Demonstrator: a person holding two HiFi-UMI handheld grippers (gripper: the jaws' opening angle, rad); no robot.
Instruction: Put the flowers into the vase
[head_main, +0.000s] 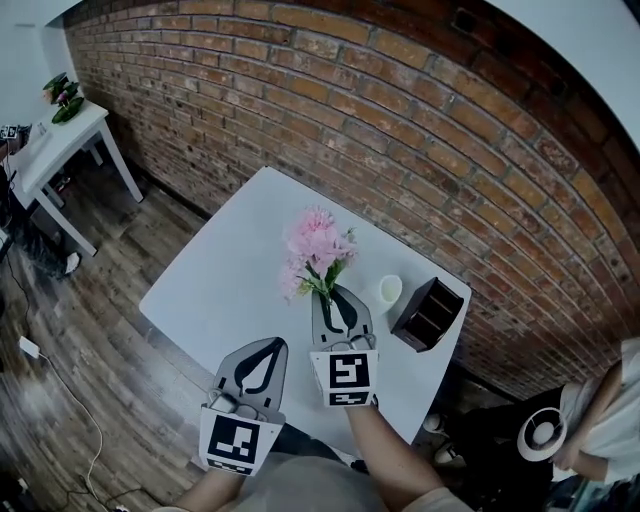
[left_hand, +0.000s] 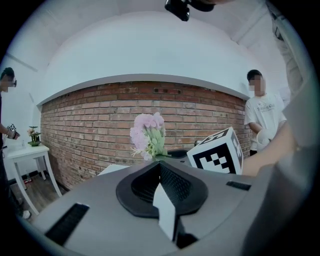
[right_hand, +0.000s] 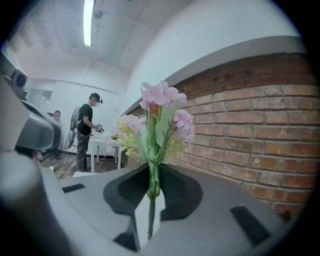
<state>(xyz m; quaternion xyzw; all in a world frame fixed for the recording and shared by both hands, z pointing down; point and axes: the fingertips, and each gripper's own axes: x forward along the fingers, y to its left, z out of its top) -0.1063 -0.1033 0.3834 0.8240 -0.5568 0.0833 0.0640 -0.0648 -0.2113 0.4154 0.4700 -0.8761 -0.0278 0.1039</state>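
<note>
right gripper (right_hand: 150, 194): jaws clamped on the green stem of the flowers, low on the stem; the gripper reaches out over the near half of the table.
flowers (head_main: 318, 243): a pink bunch with green leaves, held clear of the table, the blooms on the far side toward the wall; a short end of stem shows below the jaws in the right gripper view.
vase (head_main: 388, 290): white, round and upright on the table, just right of the right gripper's tips, between them and the box; apart from the flowers.
left gripper (left_hand: 160, 172): jaws together with nothing between them; near the table's near edge, left of the right gripper.
table (head_main: 225, 270): white, with one corner toward the wall.
box (head_main: 428, 313): dark, with open compartments, near the table's right edge.
wall (head_main: 400, 130): red brick, running behind the table.
side table (head_main: 55, 145): white, far left, a small plant (head_main: 63, 97) on it.
person (left_hand: 262, 117): in a white shirt, standing at the right in the left gripper view.
</note>
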